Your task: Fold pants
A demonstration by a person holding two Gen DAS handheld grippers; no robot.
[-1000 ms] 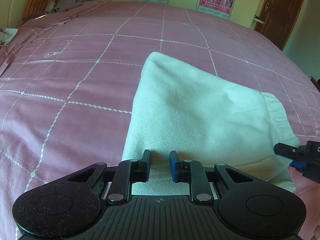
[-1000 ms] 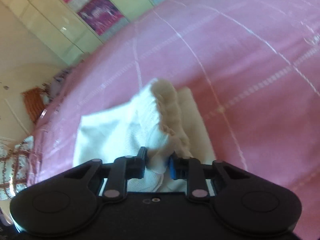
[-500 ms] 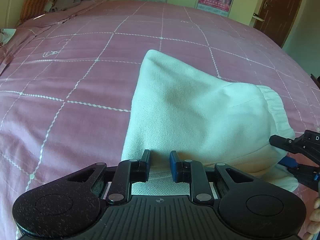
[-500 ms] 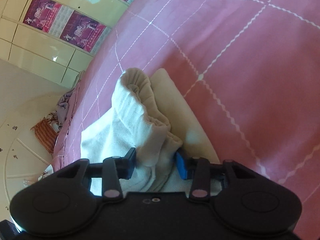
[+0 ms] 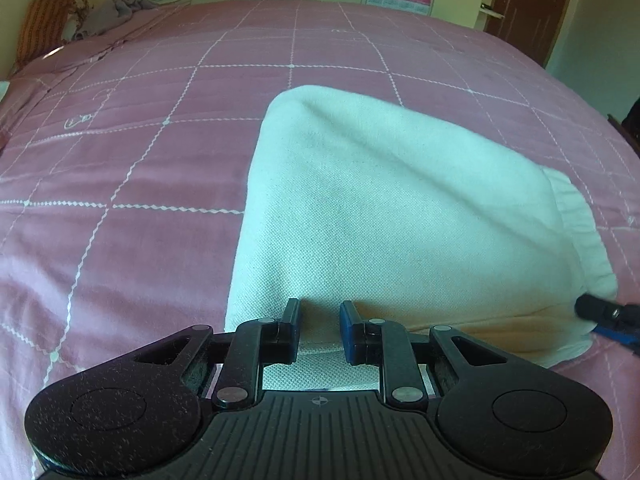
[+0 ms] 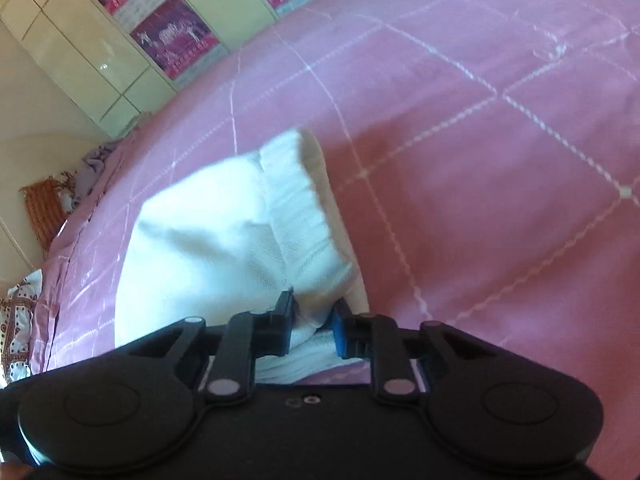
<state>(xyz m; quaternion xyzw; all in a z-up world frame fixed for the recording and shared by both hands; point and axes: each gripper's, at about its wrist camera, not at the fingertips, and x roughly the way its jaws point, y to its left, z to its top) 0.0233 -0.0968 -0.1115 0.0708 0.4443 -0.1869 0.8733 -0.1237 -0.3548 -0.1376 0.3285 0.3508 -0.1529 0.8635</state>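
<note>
Left wrist view: the left gripper (image 5: 319, 312) pinches the near edge of the folded white knit pants (image 5: 380, 216), fingers nearly together, on the pink checked bedspread (image 5: 132, 152).

Right wrist view: the right gripper (image 6: 310, 312) has just closed narrow, fingers clamping the pants' ribbed waistband (image 6: 296, 216); picture blurred.

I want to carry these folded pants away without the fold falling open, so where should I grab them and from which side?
Grip the pants along the near edge, through all the layers, one gripper at each near corner, coming in low from the near side. The left gripper and right gripper are already shut there. The gathered waistband on the right is thick, so bite deep; the far edge looks rounded.
</note>
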